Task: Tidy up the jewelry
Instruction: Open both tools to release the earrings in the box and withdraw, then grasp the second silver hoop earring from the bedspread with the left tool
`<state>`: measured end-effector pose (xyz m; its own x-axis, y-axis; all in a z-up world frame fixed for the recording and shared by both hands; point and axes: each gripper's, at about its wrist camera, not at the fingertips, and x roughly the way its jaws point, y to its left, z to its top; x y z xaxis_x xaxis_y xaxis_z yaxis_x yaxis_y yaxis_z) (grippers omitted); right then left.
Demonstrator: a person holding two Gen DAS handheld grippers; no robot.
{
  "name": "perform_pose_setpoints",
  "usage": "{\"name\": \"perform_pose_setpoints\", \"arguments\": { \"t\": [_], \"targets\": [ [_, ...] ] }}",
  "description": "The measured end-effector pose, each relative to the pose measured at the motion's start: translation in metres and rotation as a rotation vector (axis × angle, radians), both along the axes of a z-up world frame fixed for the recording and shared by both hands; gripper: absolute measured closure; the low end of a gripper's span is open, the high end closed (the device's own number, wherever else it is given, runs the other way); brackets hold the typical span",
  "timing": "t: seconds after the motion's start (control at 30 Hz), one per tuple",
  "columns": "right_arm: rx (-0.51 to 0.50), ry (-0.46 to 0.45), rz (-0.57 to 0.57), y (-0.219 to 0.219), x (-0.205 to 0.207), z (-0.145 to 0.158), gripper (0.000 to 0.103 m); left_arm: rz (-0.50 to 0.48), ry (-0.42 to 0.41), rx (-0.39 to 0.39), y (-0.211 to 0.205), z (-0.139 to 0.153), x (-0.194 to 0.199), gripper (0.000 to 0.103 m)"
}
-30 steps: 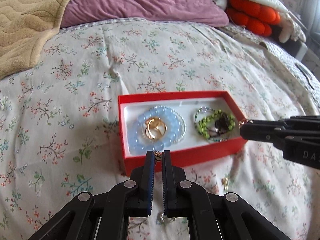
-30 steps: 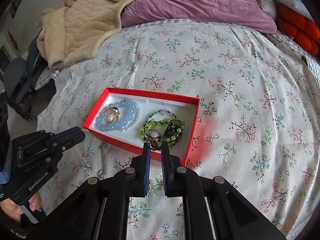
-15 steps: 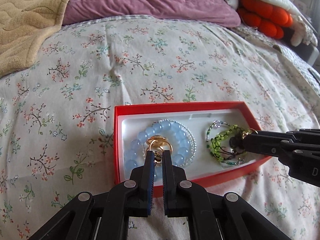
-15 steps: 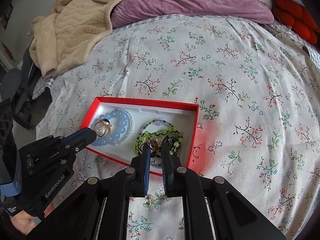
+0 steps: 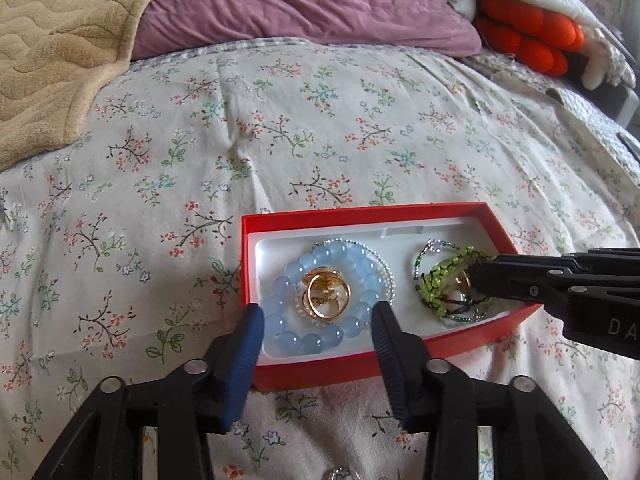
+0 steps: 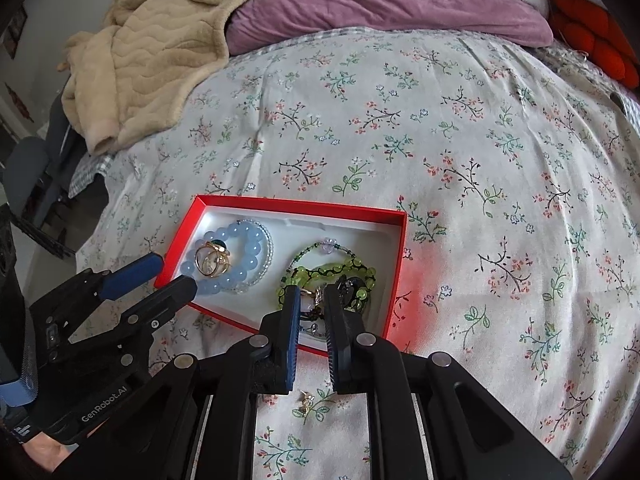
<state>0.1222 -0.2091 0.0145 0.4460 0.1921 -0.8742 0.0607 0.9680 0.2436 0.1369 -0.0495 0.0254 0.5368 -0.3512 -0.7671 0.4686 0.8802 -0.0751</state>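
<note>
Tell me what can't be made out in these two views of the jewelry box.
- Left wrist view: the right tongs cover part of the green bead bracelet.
- Right wrist view: the gold piece on the bedspread is too small to identify.
- Left wrist view: a silvery piece is cut off by the bottom edge.

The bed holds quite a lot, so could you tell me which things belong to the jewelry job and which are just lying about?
Job:
red box
blue bead bracelet
gold rings
green bead bracelet
small gold piece outside the box

Lying about:
beige blanket
purple pillow
orange cushion
</note>
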Motion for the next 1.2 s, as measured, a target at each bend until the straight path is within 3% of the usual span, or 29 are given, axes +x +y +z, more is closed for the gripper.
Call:
{"name": "perform_pose_setpoints", "arguments": {
  "t": [0.1, 0.13, 0.37, 0.57, 0.97, 1.2],
  "targets": [
    [0.001, -0.020, 0.015, 0.001, -0.006, 0.006, 0.053, 0.002, -0.010, 0.014, 0.003, 0.003, -0.005, 0.039],
    [-0.005, -0.033, 0.017, 0.001, -0.008, 0.009, 0.051, 0.004, -0.012, 0.019, 0.004, 0.004, -0.007, 0.036],
    [-0.044, -0.057, 0.037, 0.001, -0.026, 0.022, 0.048, 0.031, 0.002, 0.033, 0.013, 0.010, -0.021, 0.018],
    [-0.082, -0.058, 0.036, -0.002, -0.045, 0.025, 0.039, 0.065, 0.048, 0.068, 0.023, 0.002, -0.033, 0.010],
    [-0.160, 0.042, 0.068, -0.007, -0.080, -0.008, 0.034, 0.071, 0.120, 0.166, 0.039, -0.036, -0.057, 0.007],
    [-0.221, 0.093, 0.125, -0.002, -0.098, -0.028, 0.034, 0.060, 0.106, 0.192, 0.044, -0.052, -0.071, 0.007]
  ]
}}
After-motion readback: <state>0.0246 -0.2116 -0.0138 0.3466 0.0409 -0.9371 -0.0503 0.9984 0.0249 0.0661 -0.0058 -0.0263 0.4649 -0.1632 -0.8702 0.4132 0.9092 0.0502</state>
